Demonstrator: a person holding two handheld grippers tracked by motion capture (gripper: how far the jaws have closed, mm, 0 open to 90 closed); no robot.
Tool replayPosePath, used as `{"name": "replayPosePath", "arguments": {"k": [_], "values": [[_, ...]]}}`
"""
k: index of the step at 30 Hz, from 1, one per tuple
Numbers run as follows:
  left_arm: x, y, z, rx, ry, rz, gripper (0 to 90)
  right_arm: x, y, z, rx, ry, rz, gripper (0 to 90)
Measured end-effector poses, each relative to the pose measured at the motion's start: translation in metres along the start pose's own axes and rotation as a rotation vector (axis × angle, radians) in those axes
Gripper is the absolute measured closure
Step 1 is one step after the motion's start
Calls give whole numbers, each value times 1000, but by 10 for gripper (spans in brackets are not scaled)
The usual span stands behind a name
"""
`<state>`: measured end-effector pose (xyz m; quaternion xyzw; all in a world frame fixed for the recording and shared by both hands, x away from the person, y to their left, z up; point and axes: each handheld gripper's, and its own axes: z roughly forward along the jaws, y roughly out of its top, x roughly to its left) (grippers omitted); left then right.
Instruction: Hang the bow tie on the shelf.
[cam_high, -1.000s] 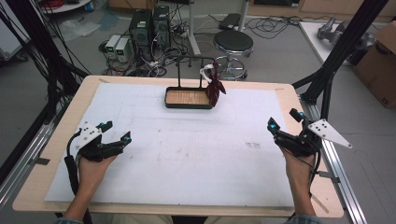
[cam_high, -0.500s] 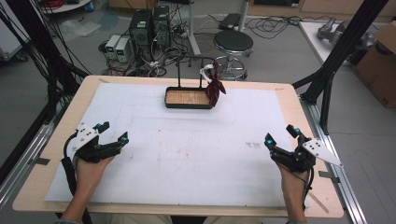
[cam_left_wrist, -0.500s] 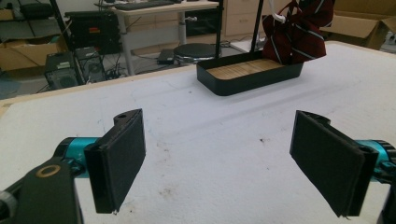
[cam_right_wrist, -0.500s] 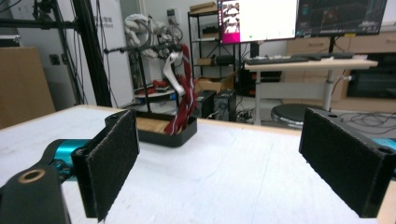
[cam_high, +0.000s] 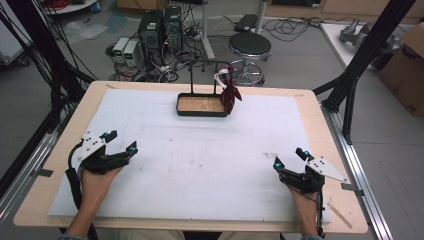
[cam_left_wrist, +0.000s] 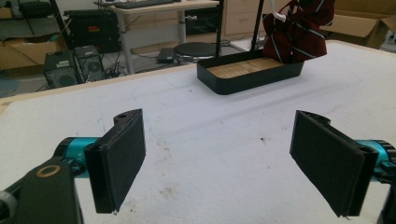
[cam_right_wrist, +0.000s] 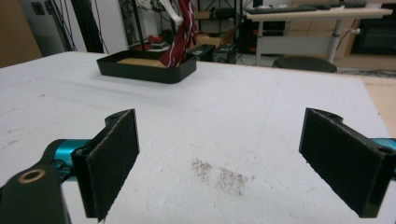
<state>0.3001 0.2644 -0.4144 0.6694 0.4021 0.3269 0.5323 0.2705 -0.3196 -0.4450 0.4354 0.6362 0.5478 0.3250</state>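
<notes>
We find no readable writing or brand on anything here.

Starting at the left, the left tool (cam_high: 121, 142) rests low on the desk (cam_high: 310, 107) in the person's left hand (cam_high: 95, 180), released, its flat black pads (cam_left_wrist: 122, 158) wide apart and nothing between them. Ahead of it and off to its right sits the black tray (cam_high: 200, 113), a shallow rounded rectangle with a light wood floor, near the desk's far edge. The left gripper view shows the pads' matte rubbery faces and teal fittings behind them; the high view adds the grey three-cornered plate on top.

A thin black frame (cam_high: 204, 63) rises behind the tray, and a dark red striped cloth (cam_high: 231, 95) hangs from it on a white hook, drooping over the tray's right end. The stripes read clearly in the left gripper view (cam_left_wrist: 299, 28).

The right tool (cam_high: 290, 158) is likewise released, the tray far ahead to its left. Its view shows a speckled brown stain (cam_right_wrist: 222, 175) on the white foam-like cover just beyond its pads (cam_right_wrist: 114, 161).
</notes>
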Motion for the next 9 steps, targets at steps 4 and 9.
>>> {"name": "replayPosePath", "arguments": {"k": [4, 9], "values": [[0, 0, 0, 2, 1, 0, 186, 0, -3, 1, 8, 6, 10, 112], [0, -1, 1, 8, -1, 1, 186, 0, -3, 0, 0, 1, 12, 112]]}}
